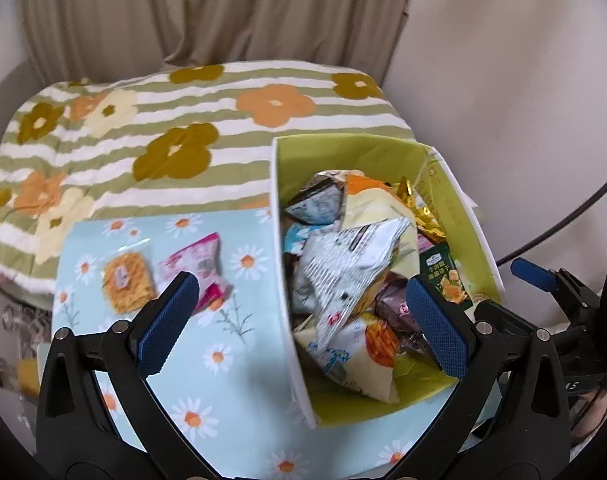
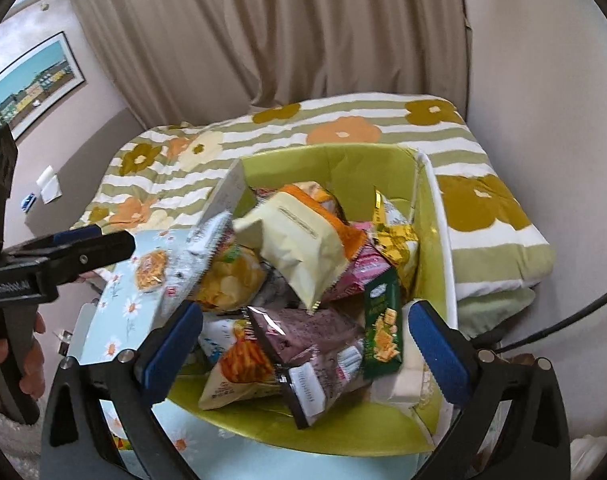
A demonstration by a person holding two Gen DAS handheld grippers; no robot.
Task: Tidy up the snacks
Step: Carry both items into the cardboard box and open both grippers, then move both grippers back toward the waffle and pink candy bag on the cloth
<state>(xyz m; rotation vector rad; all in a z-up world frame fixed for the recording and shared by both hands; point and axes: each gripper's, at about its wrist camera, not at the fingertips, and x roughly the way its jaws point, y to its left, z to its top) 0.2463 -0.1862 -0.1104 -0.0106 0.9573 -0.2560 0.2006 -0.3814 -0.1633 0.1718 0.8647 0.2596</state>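
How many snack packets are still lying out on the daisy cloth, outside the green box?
2, both left of the green box on the daisy cloth: a yellow noodle-like packet and a pink packet right of it, partly behind the left gripper. Others may be hidden.

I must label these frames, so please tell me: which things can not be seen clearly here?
- Box bottom, both views: covered by piled snack packets.
- Pink packet, left wrist view: partly behind a finger of the left hand-held gripper, and blurred.
- Printed text on the green packet, right wrist view: too small.
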